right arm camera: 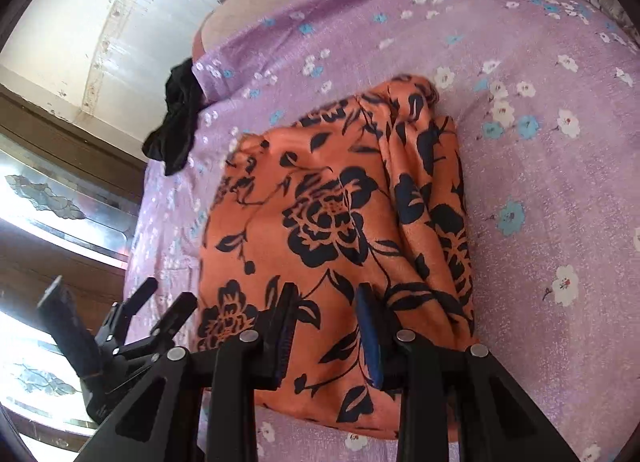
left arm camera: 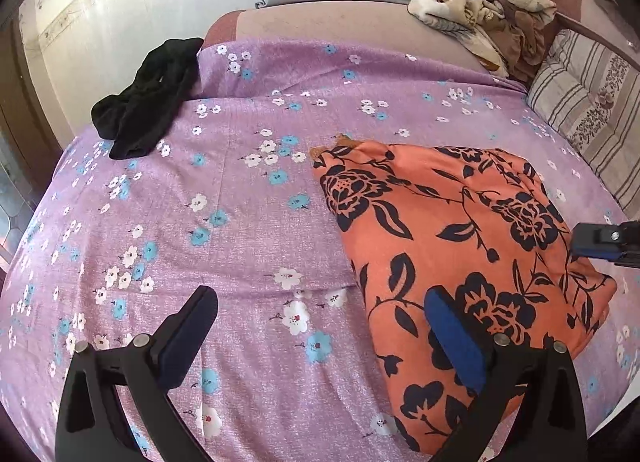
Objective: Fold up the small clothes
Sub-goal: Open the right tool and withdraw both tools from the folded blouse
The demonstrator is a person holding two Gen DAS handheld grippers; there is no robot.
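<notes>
An orange garment with a black flower print [left arm camera: 460, 246] lies folded into a rough rectangle on the purple flowered bedsheet [left arm camera: 240, 222]. My left gripper [left arm camera: 320, 296] stands wide open above the sheet, with its right finger over the garment's near left edge and nothing between the fingers. In the right wrist view the same garment [right arm camera: 332, 202] fills the middle. My right gripper [right arm camera: 326, 290] hovers over its near edge with a narrow gap between the pads, and the cloth under them looks flat and unpinched. The right gripper's tip [left arm camera: 604, 240] shows at the left view's right edge.
A crumpled black garment [left arm camera: 148, 98] lies at the bed's far left edge. A heap of beige patterned clothes [left arm camera: 488, 10] sits at the back right beside a striped pillow [left arm camera: 588, 110]. A wooden cabinet with glass panels [right arm camera: 60, 198] stands left of the bed.
</notes>
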